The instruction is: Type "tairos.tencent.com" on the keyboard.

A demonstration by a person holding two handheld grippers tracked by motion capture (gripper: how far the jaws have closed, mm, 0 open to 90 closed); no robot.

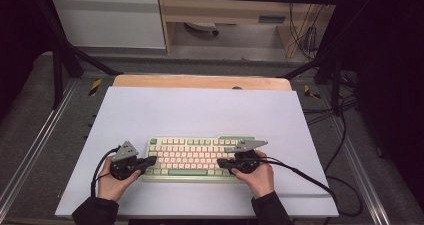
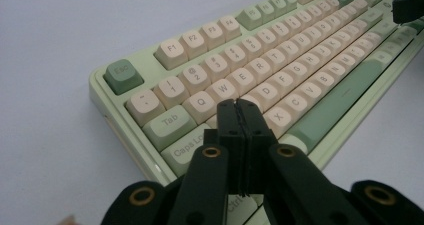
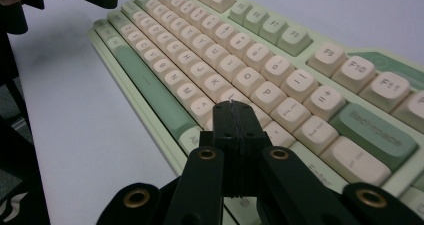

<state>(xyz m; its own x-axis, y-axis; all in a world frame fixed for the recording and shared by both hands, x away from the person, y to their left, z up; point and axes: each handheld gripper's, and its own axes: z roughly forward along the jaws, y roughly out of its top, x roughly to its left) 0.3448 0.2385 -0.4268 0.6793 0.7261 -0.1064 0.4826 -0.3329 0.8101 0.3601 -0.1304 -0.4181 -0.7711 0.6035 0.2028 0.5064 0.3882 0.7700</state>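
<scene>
A pale green keyboard with cream and green keys lies on the white table top, near the front. My left gripper is shut, its tip over the keyboard's left end. In the left gripper view the shut left gripper hovers by the A and Z keys of the keyboard. My right gripper is shut too, its tip over the lower right keys. In the right gripper view the right gripper sits above the keys near the bottom row of the keyboard. Nothing is held.
The white table top has bare room behind and beside the keyboard. A wooden board edge runs along its far side. Cables trail off to the right, over the table's front right corner.
</scene>
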